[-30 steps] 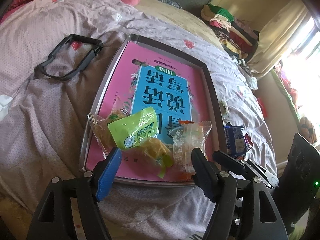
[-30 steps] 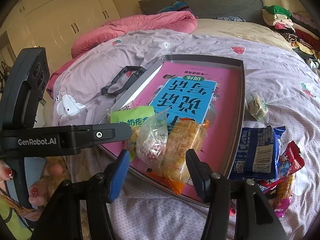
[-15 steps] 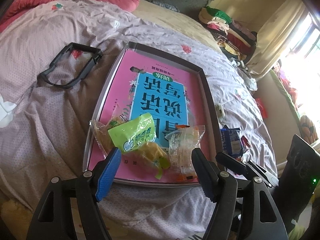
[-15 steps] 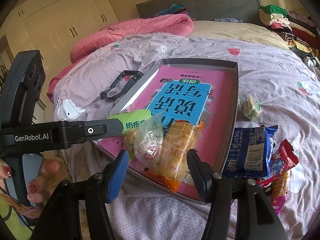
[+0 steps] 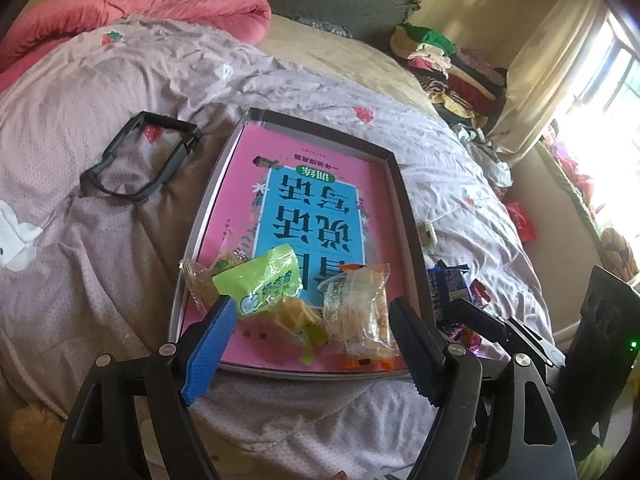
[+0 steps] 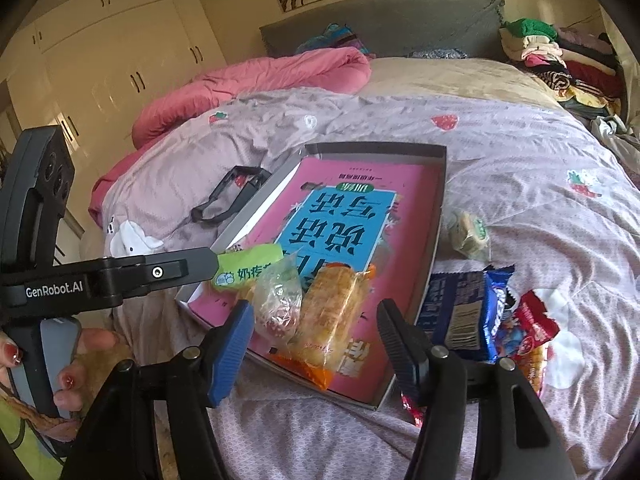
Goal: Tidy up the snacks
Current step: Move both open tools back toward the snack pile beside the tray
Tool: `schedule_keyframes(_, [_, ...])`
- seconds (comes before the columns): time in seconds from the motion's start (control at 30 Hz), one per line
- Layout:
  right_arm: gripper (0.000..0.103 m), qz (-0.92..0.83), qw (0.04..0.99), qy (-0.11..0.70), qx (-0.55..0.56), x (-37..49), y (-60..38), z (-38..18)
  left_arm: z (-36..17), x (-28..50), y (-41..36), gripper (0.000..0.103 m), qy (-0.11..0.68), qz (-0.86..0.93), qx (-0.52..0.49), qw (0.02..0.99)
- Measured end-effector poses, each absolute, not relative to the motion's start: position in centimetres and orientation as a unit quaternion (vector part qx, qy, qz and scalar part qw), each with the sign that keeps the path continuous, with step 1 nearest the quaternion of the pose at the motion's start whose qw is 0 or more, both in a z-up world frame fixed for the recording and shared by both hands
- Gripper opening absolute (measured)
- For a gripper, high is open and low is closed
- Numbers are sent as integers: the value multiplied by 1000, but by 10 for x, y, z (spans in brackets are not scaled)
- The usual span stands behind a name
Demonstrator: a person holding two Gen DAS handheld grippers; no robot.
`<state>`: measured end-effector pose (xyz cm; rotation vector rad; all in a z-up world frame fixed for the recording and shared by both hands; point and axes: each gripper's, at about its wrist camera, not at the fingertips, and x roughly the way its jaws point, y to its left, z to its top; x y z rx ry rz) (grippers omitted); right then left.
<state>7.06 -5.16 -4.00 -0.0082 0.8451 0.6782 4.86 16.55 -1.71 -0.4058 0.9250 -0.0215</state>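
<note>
A grey tray (image 5: 404, 200) (image 6: 438, 224) with a pink and blue book in it lies on the bed. At its near end lie a green snack pack (image 5: 260, 284) (image 6: 248, 266), a yellow snack (image 5: 296, 314) and a clear-wrapped cake (image 5: 360, 312) (image 6: 332, 312). A clear bag of small sweets (image 6: 278, 300) lies beside the cake. My left gripper (image 5: 312, 332) is open and empty, just short of these. My right gripper (image 6: 316, 328) is open and empty too. A blue biscuit pack (image 6: 464, 312) (image 5: 450, 284), red packets (image 6: 532, 324) and a small green-white snack (image 6: 468, 232) lie on the bed right of the tray.
A black strap frame (image 5: 140, 156) (image 6: 228, 196) lies left of the tray on the lilac quilt. A pink duvet (image 5: 140, 12) and a pile of clothes (image 5: 448, 64) are at the head of the bed. Wardrobes (image 6: 120, 64) stand to the left.
Both grippers have drawn back and up from the tray, so more of the bed shows. The snacks have not moved. Both stay open.
</note>
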Motion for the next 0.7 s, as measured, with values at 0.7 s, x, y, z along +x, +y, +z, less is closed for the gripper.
schedule_keyframes(0.7, [70,290,884,365,32,67,-102,-8,16,40,133,80,424,-44,-173,888])
